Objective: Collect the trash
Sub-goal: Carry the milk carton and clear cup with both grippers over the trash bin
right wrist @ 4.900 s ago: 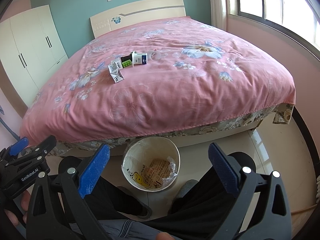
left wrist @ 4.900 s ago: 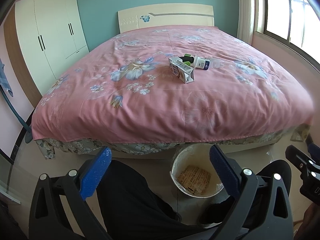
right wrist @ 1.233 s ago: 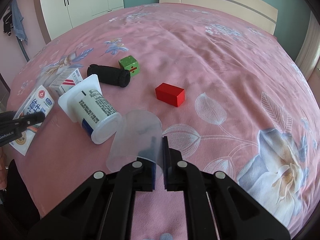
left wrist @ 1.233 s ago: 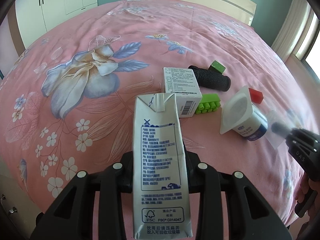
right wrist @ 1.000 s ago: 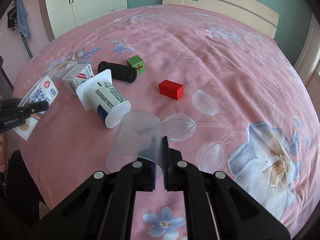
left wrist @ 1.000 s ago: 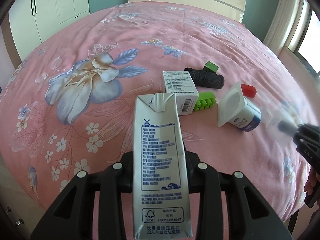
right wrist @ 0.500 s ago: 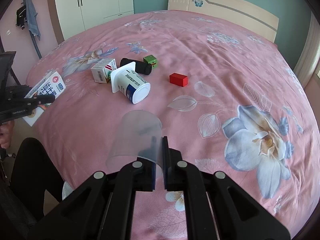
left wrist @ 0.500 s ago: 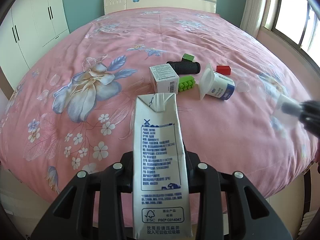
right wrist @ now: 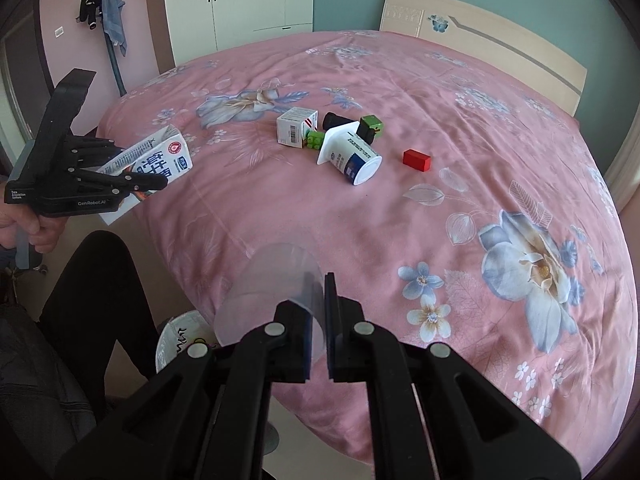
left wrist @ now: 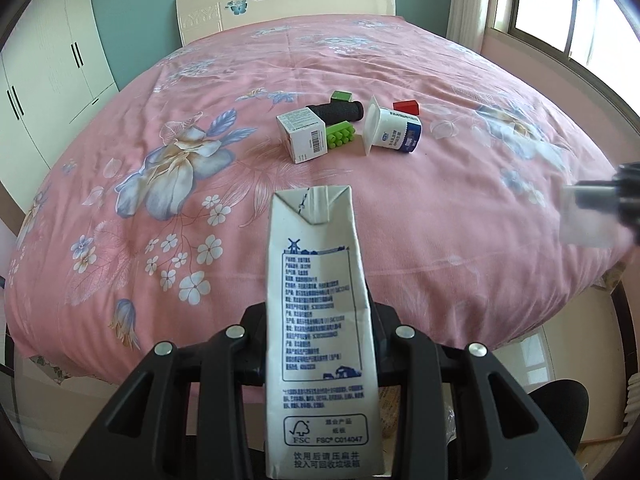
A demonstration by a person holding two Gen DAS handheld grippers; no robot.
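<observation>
Gripper jaws on the right gripper (right wrist: pixel 318 312) pinched only the thin rim of a clear plastic cup (right wrist: pixel 272 296) at lower centre, so it risked slipping before reaching the trash bin (right wrist: pixel 180 340), while the left gripper (left wrist: pixel 320 344) clamped a milk carton (left wrist: pixel 320 320).

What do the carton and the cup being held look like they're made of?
Milk carton: coated paperboard by the look, matte white, with folded seams and printed text. Cup: thin clear plastic, probably; the pink bedspread shows through its wall.

Cup (right wrist: pixel 350 156) on bed (right wrist: pixel 440 220); box (right wrist: pixel 296 126) left (touching unclear)
</observation>
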